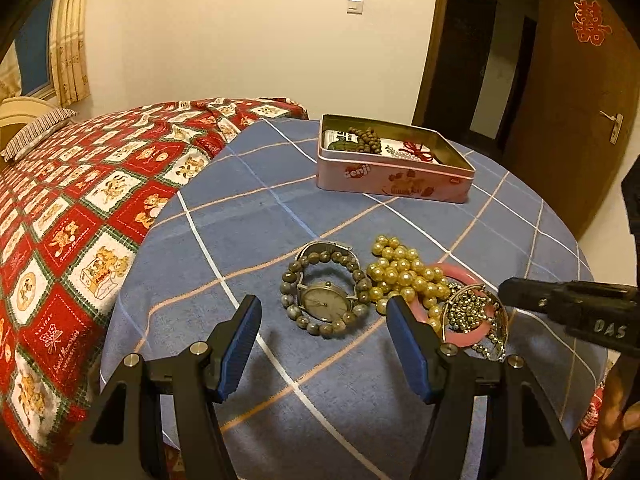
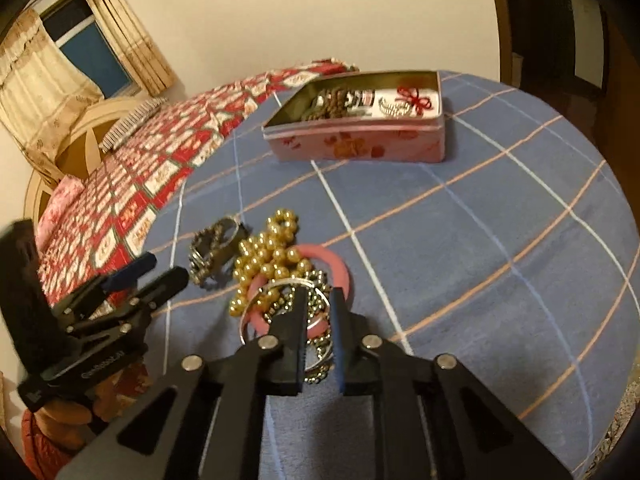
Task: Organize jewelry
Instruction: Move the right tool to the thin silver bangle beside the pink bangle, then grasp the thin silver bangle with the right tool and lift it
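- Left gripper [image 1: 322, 354]: jaws wide apart, nothing between them, held above the blue checked cloth [image 1: 248, 216].
- Right gripper [image 2: 320, 334]: jaws drawn narrow; a silver bangle [image 2: 280, 286] and a small-bead chain [image 2: 316, 308] lie between and under the fingers. Whether the pads press on them cannot be told.
- Watch [image 1: 322, 300], metal band, ringed by a grey stone bead bracelet [image 1: 320, 260]: just ahead of the left gripper, between its fingertips' lines.
- Gold pearl strand [image 1: 404, 274], heaped: ahead of the left gripper's right finger, ahead-left of the right gripper, touching the pink bangle [image 1: 460, 272].
- Pink bangle: directly before the right gripper, under the silver bangle and chain.
- Pink tin [image 1: 392, 180], lid off: well ahead of both grippers, holding brown wooden beads [image 1: 364, 138] and a red knotted cord [image 1: 418, 150].
- Red patchwork bedspread [image 1: 80, 208]: left of both grippers.
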The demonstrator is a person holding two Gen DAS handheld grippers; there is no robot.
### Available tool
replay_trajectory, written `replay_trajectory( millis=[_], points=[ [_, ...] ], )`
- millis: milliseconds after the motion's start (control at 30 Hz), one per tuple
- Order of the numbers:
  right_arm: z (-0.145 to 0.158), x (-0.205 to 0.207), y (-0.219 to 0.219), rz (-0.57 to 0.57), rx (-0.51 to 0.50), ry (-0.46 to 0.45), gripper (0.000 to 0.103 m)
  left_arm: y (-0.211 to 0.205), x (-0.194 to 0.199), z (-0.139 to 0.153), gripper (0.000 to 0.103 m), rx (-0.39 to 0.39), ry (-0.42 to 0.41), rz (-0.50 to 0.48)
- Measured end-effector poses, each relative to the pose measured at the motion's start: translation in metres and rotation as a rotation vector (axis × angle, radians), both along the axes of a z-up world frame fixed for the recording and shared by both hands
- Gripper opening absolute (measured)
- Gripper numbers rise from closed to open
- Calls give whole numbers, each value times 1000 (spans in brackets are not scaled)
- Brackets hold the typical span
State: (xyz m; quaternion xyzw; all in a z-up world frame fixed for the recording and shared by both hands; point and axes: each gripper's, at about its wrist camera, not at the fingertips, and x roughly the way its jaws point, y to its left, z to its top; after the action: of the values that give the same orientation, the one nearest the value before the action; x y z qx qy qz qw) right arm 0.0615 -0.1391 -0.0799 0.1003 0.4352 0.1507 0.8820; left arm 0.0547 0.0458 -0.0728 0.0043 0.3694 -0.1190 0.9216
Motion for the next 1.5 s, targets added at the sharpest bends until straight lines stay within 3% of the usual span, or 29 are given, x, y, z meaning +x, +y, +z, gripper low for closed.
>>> replay_trajectory(
  millis=[100, 167, 200, 267, 333, 433, 567, 733, 867, 933, 967, 1033, 1067, 1167, 1267, 1367, 1433, 1500],
  points=[
    [-6, 8, 7, 10, -32, 7, 18, 2, 1, -1, 65, -7, 7, 5],
    [-7, 12, 12, 23, -80, 1, 28, 3, 1, 1, 65, -4, 2, 9],
    [-11, 18, 18, 44, -107, 17, 39, 3, 1, 1, 65, -4, 0, 11],
    [-20, 24, 24, 73, -139, 59, 43, 5, 0, 3, 65, -4, -3, 15],
    [-22, 23, 25, 66, -164, 39, 35, 7, 1, 3, 65, -4, -2, 22],
    [-18, 21, 18, 47, -121, 35, 20, 10, 3, 2, 65, -15, 2, 28],
    [-4, 13, 2, 14, -46, -18, 12, 10, 4, -1, 65, -25, 9, 32],
    [19, 7, -12, -32, 41, -82, 11, 8, 5, -1, 65, -31, 6, 20],
    [23, 9, -9, -40, -17, -97, 12, 8, 5, -1, 65, -36, 11, 16],
    [19, 10, -7, -30, -15, -88, 20, 8, 5, -1, 65, -37, 11, 20],
    [16, 11, -5, -16, -5, -74, 29, 8, 5, -1, 65, -41, 13, 21],
    [11, 14, 0, 16, 7, -34, 84, 10, 6, -1, 65, -48, 15, 26],
    [10, 13, 2, 26, 7, -29, 90, 10, 6, -1, 65, -48, 14, 26],
    [6, 9, 18, 89, -41, -40, 90, 10, 5, 0, 65, -42, 11, 27],
    [-3, 8, 38, 135, -163, -28, 89, 12, 5, -1, 65, -40, 10, 34],
    [-19, 8, 48, 162, -193, 21, 87, 14, 5, -2, 65, -45, 15, 39],
    [-25, 6, 50, 159, -231, 23, 69, 14, 5, -2, 65, -40, 13, 39],
    [-24, 5, 48, 151, -254, 12, 69, 15, 5, -1, 65, -43, 13, 37]
  ],
)
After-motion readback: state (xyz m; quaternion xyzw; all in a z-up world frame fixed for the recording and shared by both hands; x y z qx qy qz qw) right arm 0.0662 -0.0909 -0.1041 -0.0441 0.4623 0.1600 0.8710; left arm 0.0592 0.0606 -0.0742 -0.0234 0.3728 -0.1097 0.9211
